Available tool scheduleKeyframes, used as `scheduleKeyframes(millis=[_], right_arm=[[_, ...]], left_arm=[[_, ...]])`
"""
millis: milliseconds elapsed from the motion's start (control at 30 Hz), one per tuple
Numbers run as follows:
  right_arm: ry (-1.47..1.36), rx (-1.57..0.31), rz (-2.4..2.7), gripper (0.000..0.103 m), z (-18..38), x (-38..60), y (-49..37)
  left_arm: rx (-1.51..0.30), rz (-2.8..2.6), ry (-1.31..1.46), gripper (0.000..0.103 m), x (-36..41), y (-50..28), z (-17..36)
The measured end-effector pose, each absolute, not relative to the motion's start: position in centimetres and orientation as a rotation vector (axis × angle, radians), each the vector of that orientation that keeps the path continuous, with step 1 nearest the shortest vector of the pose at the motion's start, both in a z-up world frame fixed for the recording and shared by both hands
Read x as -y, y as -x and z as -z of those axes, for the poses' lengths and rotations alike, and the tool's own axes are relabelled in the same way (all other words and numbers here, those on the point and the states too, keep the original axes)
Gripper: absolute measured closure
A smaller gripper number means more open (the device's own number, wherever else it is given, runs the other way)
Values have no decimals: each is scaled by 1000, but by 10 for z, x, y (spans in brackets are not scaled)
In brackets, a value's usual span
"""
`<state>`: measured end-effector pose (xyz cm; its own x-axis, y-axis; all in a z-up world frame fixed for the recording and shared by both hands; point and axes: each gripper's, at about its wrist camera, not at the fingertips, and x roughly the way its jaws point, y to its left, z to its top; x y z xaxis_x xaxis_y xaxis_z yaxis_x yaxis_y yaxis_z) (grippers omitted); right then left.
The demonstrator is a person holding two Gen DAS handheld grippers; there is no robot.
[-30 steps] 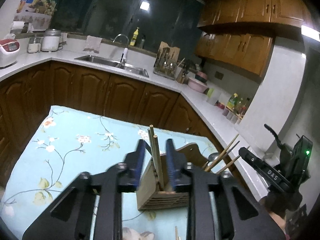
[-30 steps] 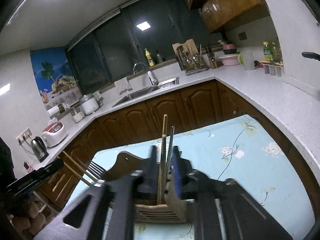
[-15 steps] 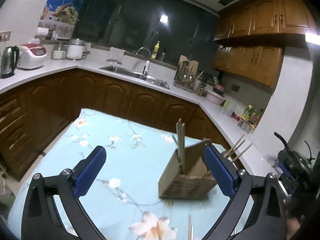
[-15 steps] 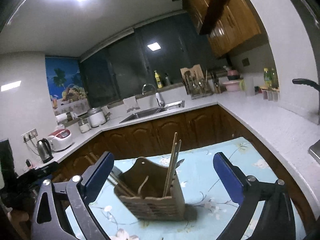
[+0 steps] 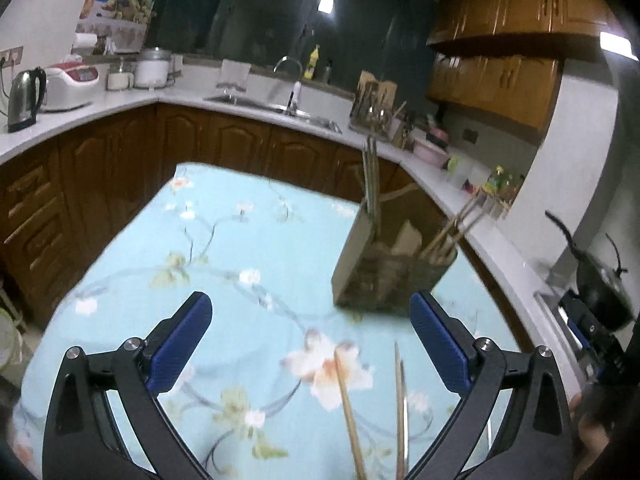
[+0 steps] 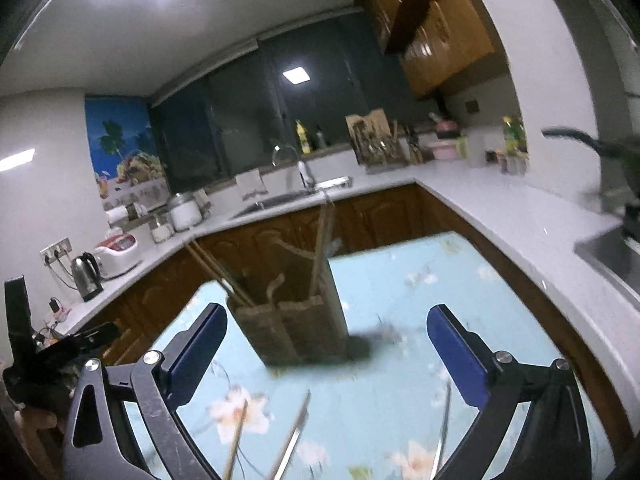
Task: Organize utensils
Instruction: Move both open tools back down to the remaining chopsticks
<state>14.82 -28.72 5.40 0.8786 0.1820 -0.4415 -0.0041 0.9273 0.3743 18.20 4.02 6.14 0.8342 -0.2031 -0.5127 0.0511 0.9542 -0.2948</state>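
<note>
A wooden utensil holder (image 5: 384,268) stands on the blue floral tablecloth (image 5: 240,248), with chopsticks (image 5: 370,178) upright in one compartment and more chopsticks (image 5: 456,224) leaning out of another. It also shows in the right wrist view (image 6: 296,324). My left gripper (image 5: 308,340) is open and empty, back from the holder. My right gripper (image 6: 324,348) is open and empty, in front of the holder. Loose chopsticks (image 5: 348,408) lie on the cloth between the left fingers. Loose chopsticks (image 6: 236,444) and metal utensils (image 6: 442,432) lie under the right gripper.
The table (image 6: 460,280) sits inside an L-shaped white counter (image 5: 500,232) with wooden cabinets. A sink (image 5: 276,108), kettle (image 5: 24,96), rice cooker (image 5: 70,84) and a knife rack (image 5: 372,100) stand on the counter. A black pan (image 5: 600,280) is at the right.
Both grippers opened from shut on chopsticks in the holder, released them there, and pulled back and down, so loose utensils on the cloth came into view.
</note>
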Motion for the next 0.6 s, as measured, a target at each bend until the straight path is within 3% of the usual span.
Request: scheduleKeyframes(millis=[300,600], right_arm=[[-370,-646,-95,2,1,277,-125],[-372,-705,-109,2,15,270,-130]], left_arm=[[-701,137,277,2,-34,-171,-15],[-796,163,219,2,-19,-181,1]])
